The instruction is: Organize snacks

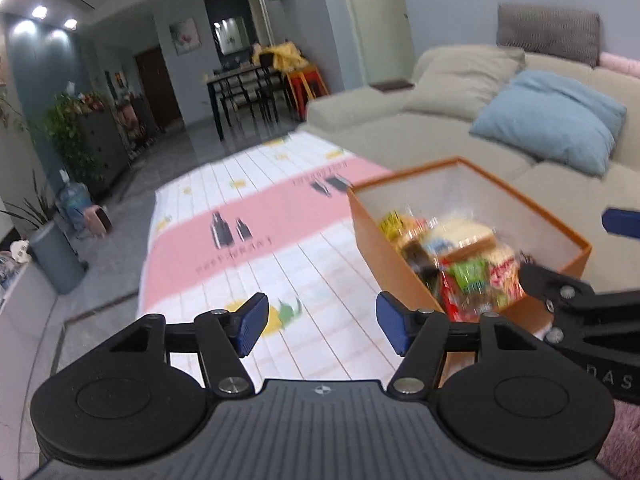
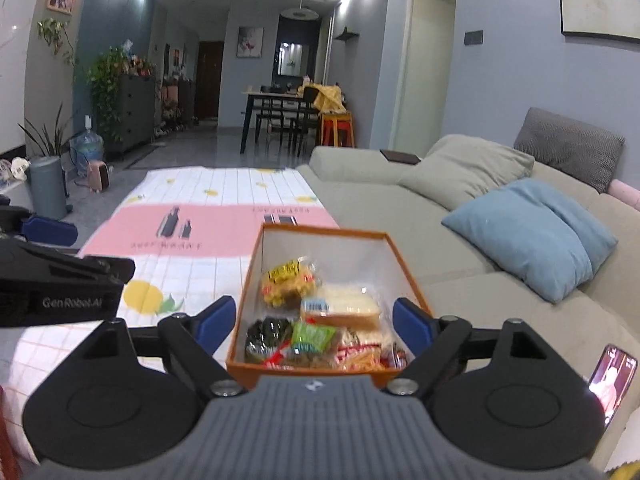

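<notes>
An orange box with a white inside stands on the patterned cloth next to the sofa. It holds several wrapped snacks: a yellow pack, a white sandwich, a dark pack, a green pack and red-and-white packs. My right gripper is open and empty, just before the box's near wall. In the left wrist view the box is to the right with the snacks blurred. My left gripper is open and empty over the cloth, left of the box.
A beige sofa with a blue pillow runs along the right. A lit phone lies on the sofa at the lower right. A grey bin, water jug and plants stand at the left. A dining table is far back.
</notes>
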The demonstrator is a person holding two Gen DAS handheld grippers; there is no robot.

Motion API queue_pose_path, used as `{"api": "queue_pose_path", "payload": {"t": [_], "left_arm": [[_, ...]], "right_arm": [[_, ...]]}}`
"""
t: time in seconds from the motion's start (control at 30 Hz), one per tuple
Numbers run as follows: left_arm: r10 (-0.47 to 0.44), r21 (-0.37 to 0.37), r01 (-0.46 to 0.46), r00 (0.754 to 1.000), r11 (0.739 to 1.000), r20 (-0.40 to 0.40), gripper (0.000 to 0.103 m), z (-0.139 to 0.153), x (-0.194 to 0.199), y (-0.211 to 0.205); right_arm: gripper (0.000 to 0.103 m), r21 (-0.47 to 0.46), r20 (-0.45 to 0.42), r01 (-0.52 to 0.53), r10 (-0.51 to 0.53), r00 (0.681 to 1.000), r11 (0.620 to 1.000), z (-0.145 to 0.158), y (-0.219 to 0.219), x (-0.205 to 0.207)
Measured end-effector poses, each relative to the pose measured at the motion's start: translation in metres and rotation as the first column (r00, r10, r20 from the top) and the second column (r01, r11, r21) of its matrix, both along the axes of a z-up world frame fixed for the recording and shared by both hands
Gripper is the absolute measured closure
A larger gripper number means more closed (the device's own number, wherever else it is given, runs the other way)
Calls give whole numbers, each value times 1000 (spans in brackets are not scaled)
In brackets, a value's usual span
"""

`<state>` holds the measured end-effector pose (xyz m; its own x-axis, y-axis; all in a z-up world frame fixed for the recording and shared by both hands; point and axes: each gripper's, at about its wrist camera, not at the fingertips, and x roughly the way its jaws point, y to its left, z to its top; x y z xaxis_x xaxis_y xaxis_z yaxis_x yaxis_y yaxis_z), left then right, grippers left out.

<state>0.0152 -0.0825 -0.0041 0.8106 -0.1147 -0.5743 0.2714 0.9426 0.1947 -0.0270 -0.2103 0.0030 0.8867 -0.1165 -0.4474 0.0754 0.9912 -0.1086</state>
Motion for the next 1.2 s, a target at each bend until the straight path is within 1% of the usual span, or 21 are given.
{"api": "queue_pose_path", "payload": {"t": [0.17,0.23,0.37,0.47,0.6,0.9,1.2], "left_arm": [[-9,8,9,998,1000,-64,31,-16,3,-10],[-5,10,5,996,1000,-87,31,-20,6,-12],[10,24,-7,992,1000,-123,31,-30,7,-13],[30,33,-26,988,999,-150,31,-35,9,-12],[49,22,-45,981,999,-188,31,-38,12,-6],[65,5,-65,977,998,-204,31,-38,12,2],[68,2,-69,977,998,-201,31,-36,11,3]], "right_arm": [[18,21,-11,16,-16,1000,1000,-10,-5,3],[18,44,-35,30,-28,999,999,-14,-8,10],[18,99,-114,68,-57,992,993,-25,-16,21],[18,133,-145,94,-74,987,987,-29,-22,26],[18,141,-173,114,-89,981,984,-34,-23,29],[18,105,-186,100,-80,979,989,-38,-17,30],[18,89,-182,95,-77,980,992,-38,-14,27]]}}
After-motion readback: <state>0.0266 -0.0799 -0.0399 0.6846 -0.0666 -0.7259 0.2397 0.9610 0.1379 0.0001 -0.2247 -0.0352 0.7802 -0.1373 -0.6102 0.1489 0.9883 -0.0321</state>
